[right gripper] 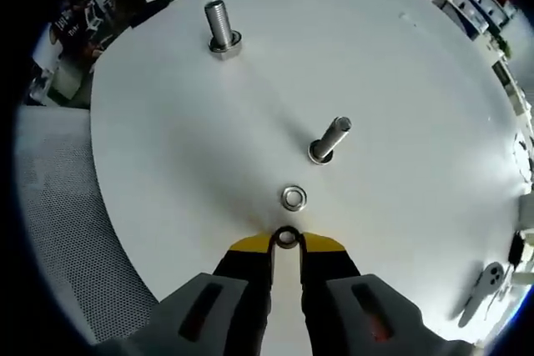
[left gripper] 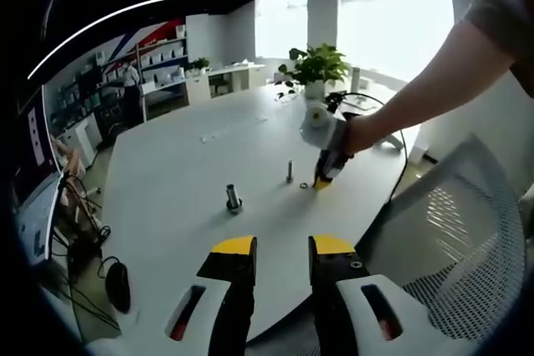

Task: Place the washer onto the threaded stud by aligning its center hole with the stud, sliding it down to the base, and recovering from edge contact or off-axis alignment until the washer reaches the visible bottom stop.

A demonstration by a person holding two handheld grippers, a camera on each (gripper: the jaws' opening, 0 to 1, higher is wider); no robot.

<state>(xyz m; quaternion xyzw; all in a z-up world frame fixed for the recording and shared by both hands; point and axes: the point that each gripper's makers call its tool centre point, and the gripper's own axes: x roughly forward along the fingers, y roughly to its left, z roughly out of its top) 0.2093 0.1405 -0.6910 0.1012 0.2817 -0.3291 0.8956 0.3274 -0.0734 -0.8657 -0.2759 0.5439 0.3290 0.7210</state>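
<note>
In the right gripper view a small steel washer (right gripper: 287,237) sits pinched between the yellow tips of my right gripper (right gripper: 286,243), which is shut on it low over the white table (right gripper: 167,147). A second washer (right gripper: 293,198) lies flat just ahead. Beyond it stands the slim threaded stud (right gripper: 329,138), leaning in this view. My left gripper (left gripper: 284,248) hangs open over the table's near edge, holding nothing. From there I see the right gripper (left gripper: 324,177) in a person's hand, tips down beside the stud (left gripper: 289,171) and the loose washer (left gripper: 304,184).
A thicker bolt with a nut (right gripper: 222,27) stands farther off, left of the stud (left gripper: 234,198). A mesh office chair (left gripper: 467,231) is at the table's edge. A potted plant (left gripper: 317,68) and cables sit at the far end. A white object (right gripper: 488,285) lies at the right.
</note>
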